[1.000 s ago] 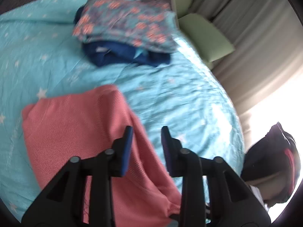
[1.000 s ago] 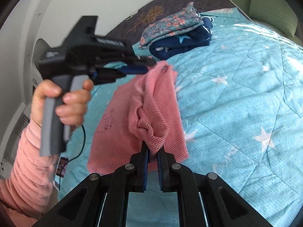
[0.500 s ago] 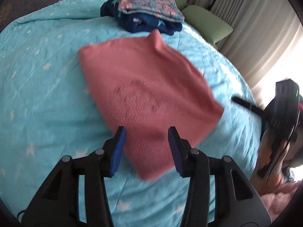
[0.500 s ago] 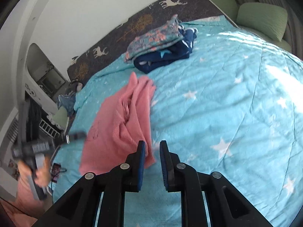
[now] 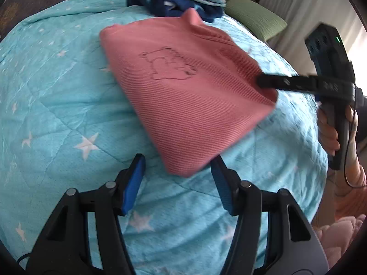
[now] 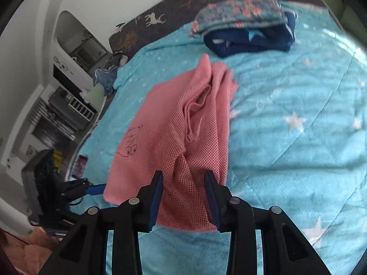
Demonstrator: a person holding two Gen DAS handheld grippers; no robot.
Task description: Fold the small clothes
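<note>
A folded pink knit garment [image 5: 185, 87] with a drawn bear outline lies on the turquoise star quilt [image 5: 57, 105]. My left gripper [image 5: 177, 171] is open, its jaws wide apart just short of the garment's near corner. My right gripper [image 6: 184, 188] is open, its jaws standing either side of the garment's bunched near edge [image 6: 190, 160]. The right gripper also shows in the left wrist view [image 5: 261, 83] at the garment's right edge. The left gripper shows in the right wrist view [image 6: 91, 189] at the garment's lower left corner.
A stack of folded clothes, floral [image 6: 238, 11] on top of navy [image 6: 252, 41], sits at the far side of the quilt. Green pillows [image 5: 254, 16] lie beyond it by the curtains. Shelves and clutter [image 6: 57, 119] stand off the bed's left side.
The right gripper opened and let go of the pink garment, which now lies flatter on the quilt. The left gripper pulled back to the garment's near corner and opened wider.
</note>
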